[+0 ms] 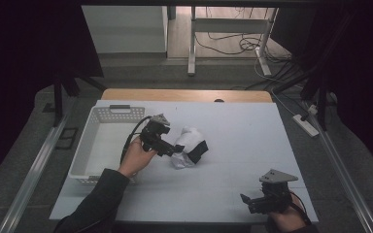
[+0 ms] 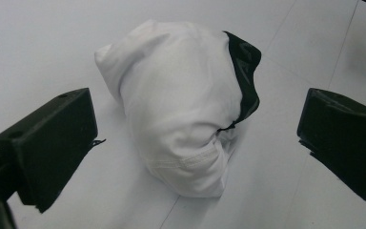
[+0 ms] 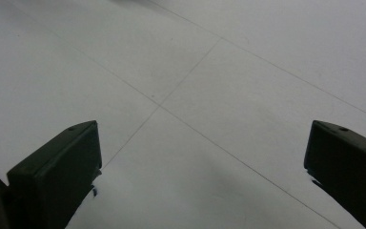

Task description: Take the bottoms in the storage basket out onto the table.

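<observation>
high view: white table [image 1: 252, 145], white basket [image 1: 104, 145] at its 9 o'clock edge. a bundle [image 1: 189, 145] of white cloth with a black patch sits near table centre, just right of the basket. left gripper [image 1: 167, 148] is at the bundle's 9 o'clock side, near or touching it; can't tell which from here. right gripper [image 1: 247, 201] is at the table's 5 o'clock corner, well apart from everything.

left gripper view: jaws spread wide, nothing between them but air. bundle [image 2: 181, 109] sits ahead at 12 o'clock, centred in the gap, not yet inside it. black part [image 2: 245, 71] wraps its 2 o'clock side. looks like soft, light fabric: will squash and sag, not slip much, not fragile. best bite i'd guess is the bulging middle or the stitched hem fold [image 2: 186, 160] at its 6 o'clock end; a thin pinch may only lift one layer and unroll it. can't tell if it's one garment or two, or what's inside.

right gripper view: jaws released, wide apart, bare table [image 3: 195, 95] with seam lines below. idle.

hidden: basket floor near the left forearm is partly covered; bundle's far side not visible.
</observation>
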